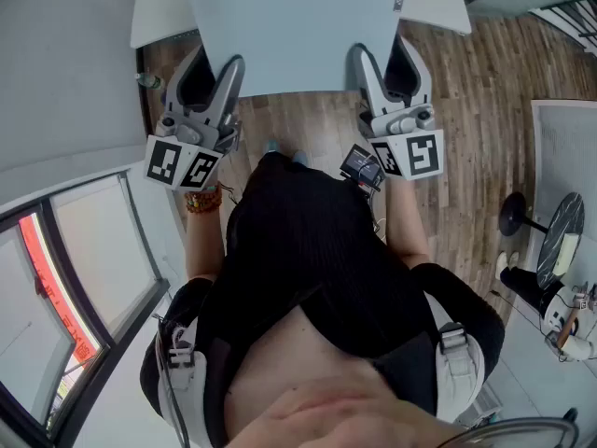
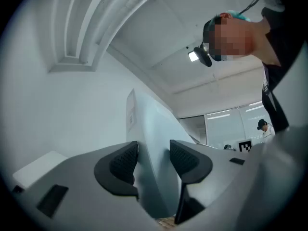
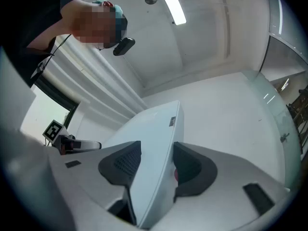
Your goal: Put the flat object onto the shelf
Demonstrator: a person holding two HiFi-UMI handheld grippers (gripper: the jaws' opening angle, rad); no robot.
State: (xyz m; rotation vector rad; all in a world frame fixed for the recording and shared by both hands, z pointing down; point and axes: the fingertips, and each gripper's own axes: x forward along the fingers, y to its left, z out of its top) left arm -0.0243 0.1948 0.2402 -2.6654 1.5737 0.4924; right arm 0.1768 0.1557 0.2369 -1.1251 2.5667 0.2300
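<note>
The flat object is a large pale blue-grey panel (image 1: pixel 298 26), up in front of me with a small dark label near its top right corner. My left gripper (image 1: pixel 207 68) clamps its lower left edge and my right gripper (image 1: pixel 392 59) its lower right edge. In the left gripper view the panel (image 2: pixel 154 129) rises edge-on between the dark ribbed pads (image 2: pixel 124 160) of the left gripper (image 2: pixel 153 160), toward the ceiling. In the right gripper view the panel (image 3: pixel 154 129) runs slanted between the pads (image 3: pixel 185 165) of the right gripper (image 3: pixel 156 165). Both grippers are shut on it.
A white flat surface (image 1: pixel 154 12) shows behind the panel on both sides. Wooden floor (image 1: pixel 485 110) lies below. A window frame (image 1: pixel 84 278) runs along the left. A dark round table (image 1: pixel 560 241) and a stool base (image 1: pixel 513 215) stand at the right.
</note>
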